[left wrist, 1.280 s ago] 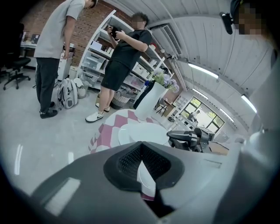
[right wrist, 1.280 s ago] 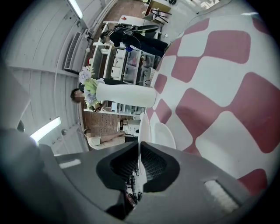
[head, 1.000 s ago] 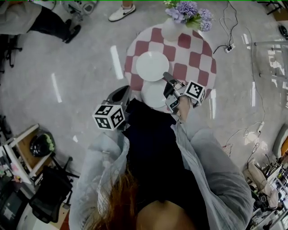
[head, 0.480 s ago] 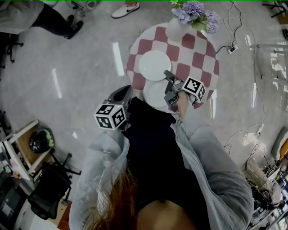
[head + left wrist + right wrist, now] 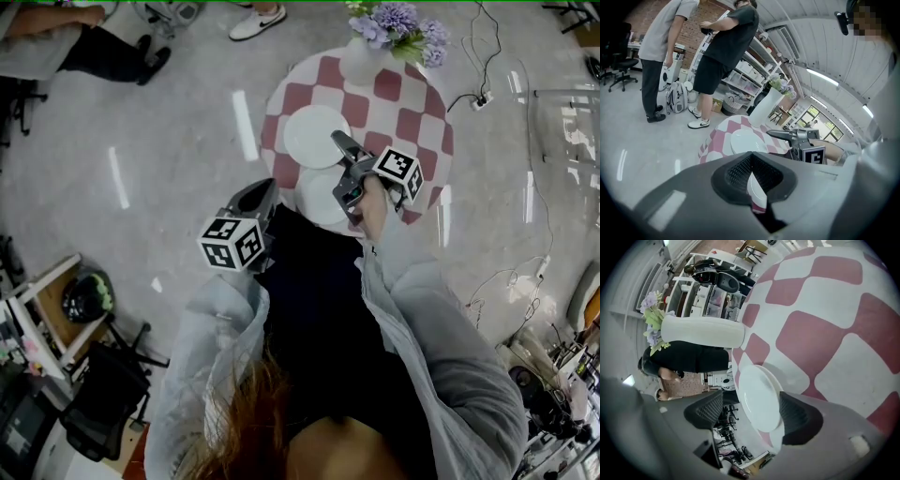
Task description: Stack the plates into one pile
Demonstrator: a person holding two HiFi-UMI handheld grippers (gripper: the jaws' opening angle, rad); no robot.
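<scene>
Two white plates lie apart on the round checked table [image 5: 403, 103]. The far plate [image 5: 311, 134] sits toward the table's left side and the near plate [image 5: 317, 195] at its front edge. My right gripper [image 5: 337, 142] reaches over the near plate's right rim, its tips at the far plate's right edge. Its jaws are opening. In the right gripper view a plate [image 5: 759, 397] lies on the cloth between the spread pads of the right gripper [image 5: 752, 413], which do not press on it. My left gripper [image 5: 255, 192] hangs shut and empty off the table's front left edge.
A white vase [image 5: 361, 61] with purple flowers stands at the table's far edge. Two people [image 5: 724, 51] stand on the floor beyond the table, near shelving. Cables and a power strip [image 5: 480, 98] lie on the floor to the right.
My right gripper has moved up and left from the near plate's right rim toward the far plate, and its jaws have spread. Both plates and the left gripper stay put.
</scene>
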